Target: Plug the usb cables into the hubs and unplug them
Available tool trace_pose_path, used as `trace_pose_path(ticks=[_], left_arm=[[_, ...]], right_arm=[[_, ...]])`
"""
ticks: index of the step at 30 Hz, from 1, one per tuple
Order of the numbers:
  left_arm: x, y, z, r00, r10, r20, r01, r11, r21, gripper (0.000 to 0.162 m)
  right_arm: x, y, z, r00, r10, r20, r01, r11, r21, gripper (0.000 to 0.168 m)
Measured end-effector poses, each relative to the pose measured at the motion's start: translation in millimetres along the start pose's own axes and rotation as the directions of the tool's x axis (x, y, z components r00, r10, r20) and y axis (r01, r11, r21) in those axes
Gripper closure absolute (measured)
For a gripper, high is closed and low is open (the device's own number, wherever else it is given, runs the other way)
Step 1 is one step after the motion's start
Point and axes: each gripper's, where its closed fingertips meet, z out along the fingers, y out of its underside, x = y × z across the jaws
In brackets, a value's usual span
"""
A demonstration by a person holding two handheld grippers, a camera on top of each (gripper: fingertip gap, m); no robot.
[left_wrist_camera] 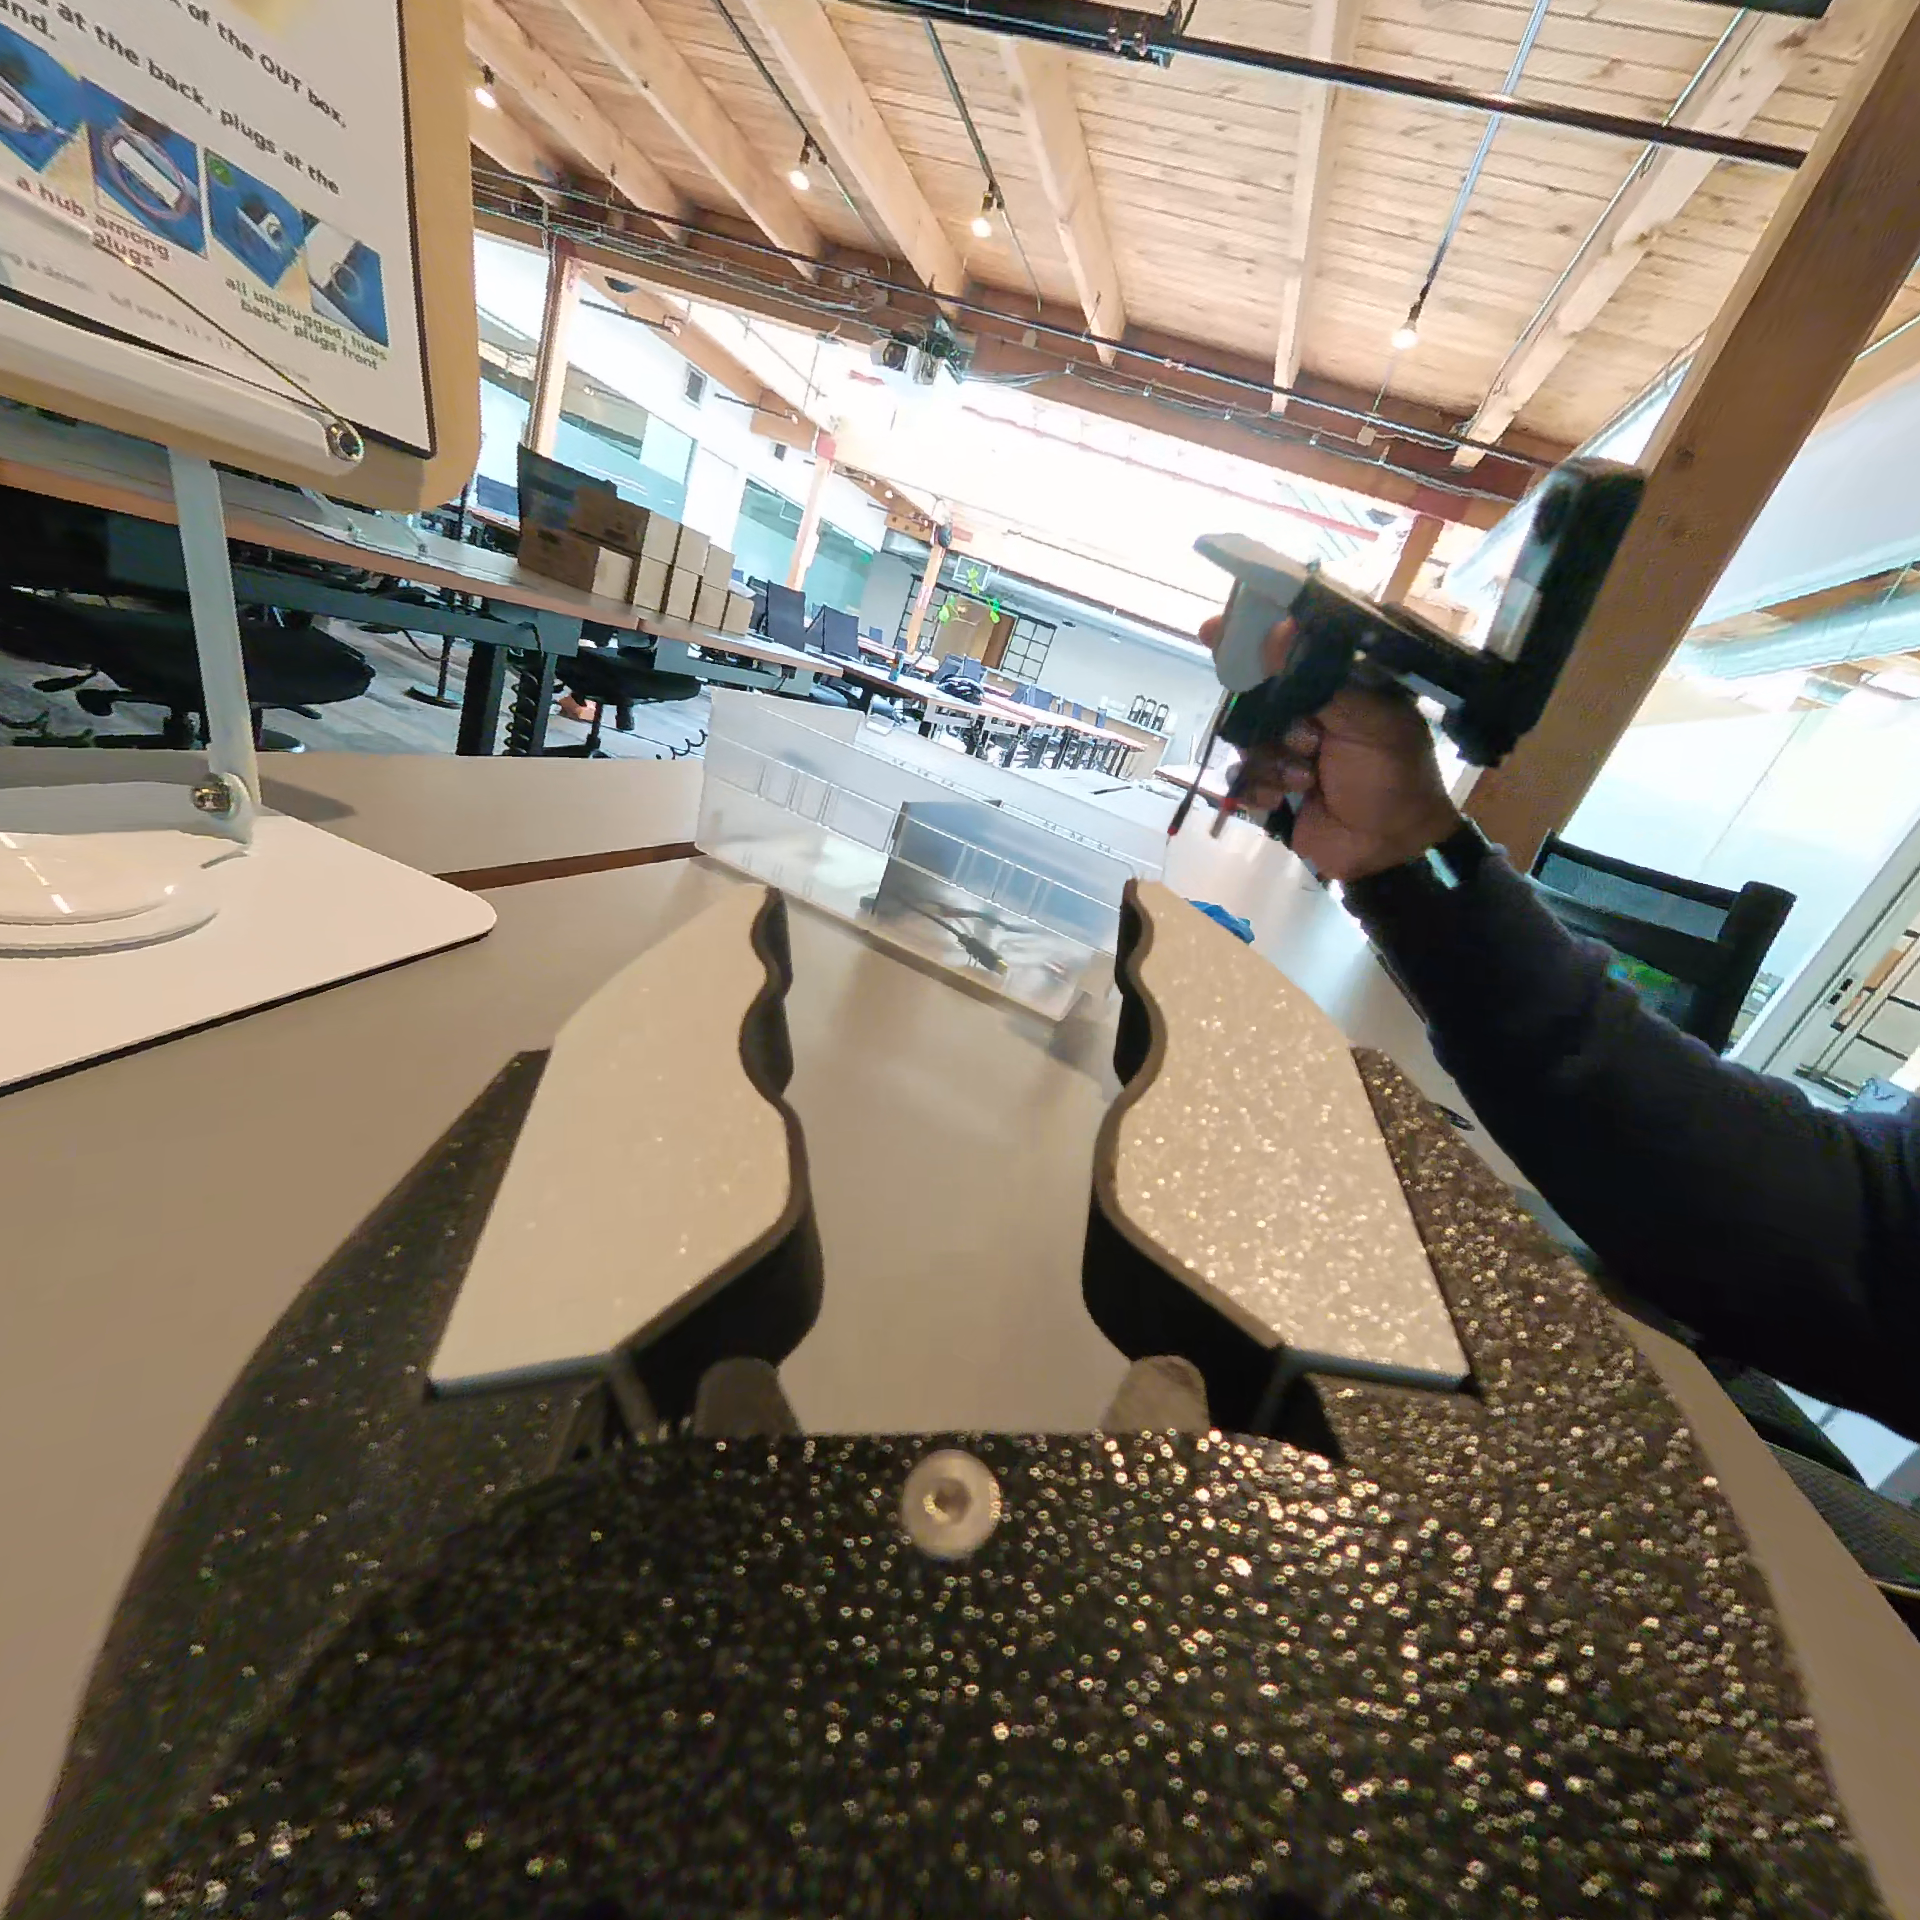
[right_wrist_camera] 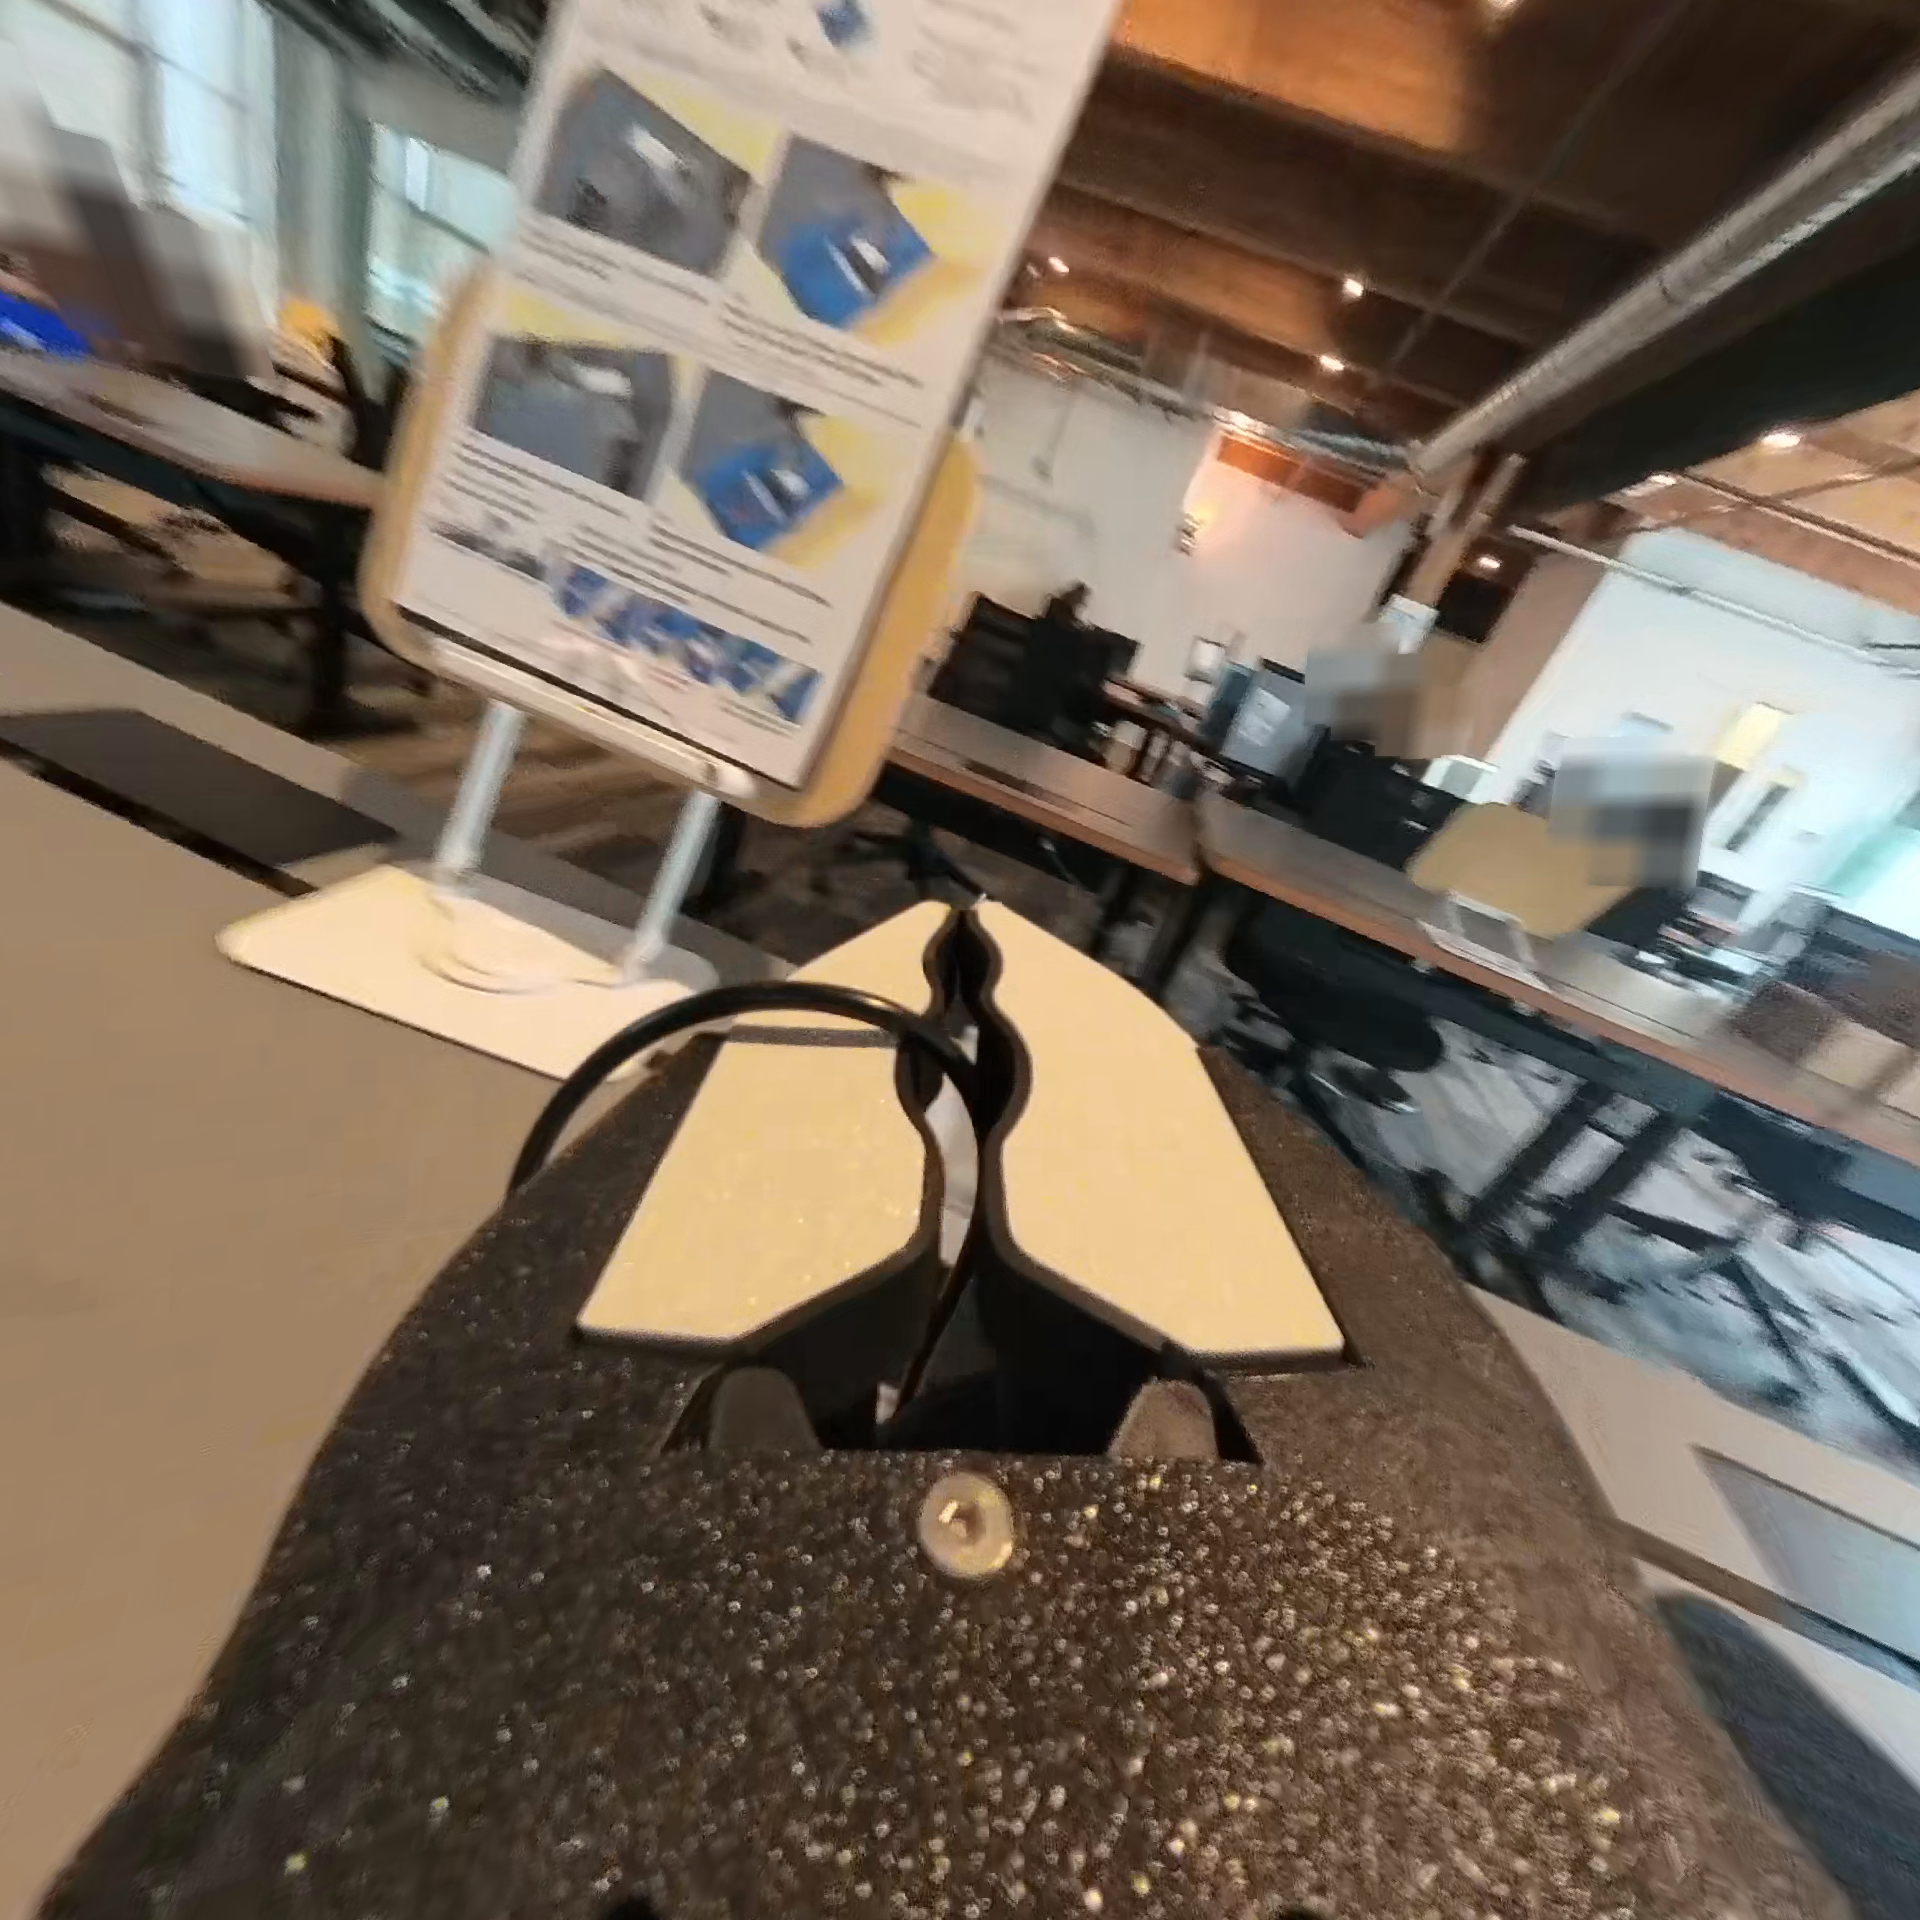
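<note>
One cable (right_wrist_camera: 727, 1023) pinched in the closed right claw (right_wrist_camera: 961, 925); left claw (left_wrist_camera: 951, 914) wide open, empty. Cable's light and floppy. Grip at the stiff plug.

Two grippers (left_wrist_camera: 951, 914) (right_wrist_camera: 961, 920); one cable (right_wrist_camera: 727, 1023); two clear bins (left_wrist_camera: 997, 894) (left_wrist_camera: 810, 769); one sign stand (left_wrist_camera: 223, 312).

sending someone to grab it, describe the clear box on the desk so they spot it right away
On the grey desk, look past the white base of the instruction sign stand toward the far edge. The clear plastic box sits there, straight beyond the left gripper and its open jaws. It is the only see-through container, with dark cables inside.
</note>
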Motion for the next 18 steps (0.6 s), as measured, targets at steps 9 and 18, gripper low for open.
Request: trace_pose_path(ticks=[9, 18], left_arm=[[0, 1, 1, 0.999, -0.026, -0.02, 0.026, 1.0, -0.008, 0.105], [2, 3, 2, 0.999, -0.018, -0.029, 0.017, 1.0, -0.019, 0.107]], right_arm=[[81, 103, 12, 0.984, -0.019, -0.178, -0.029, 0.963, -0.269, 0.168], [49, 191, 12, 0.981, -0.151, 0.119, 0.192, 0.743, -0.641, 0.168]])
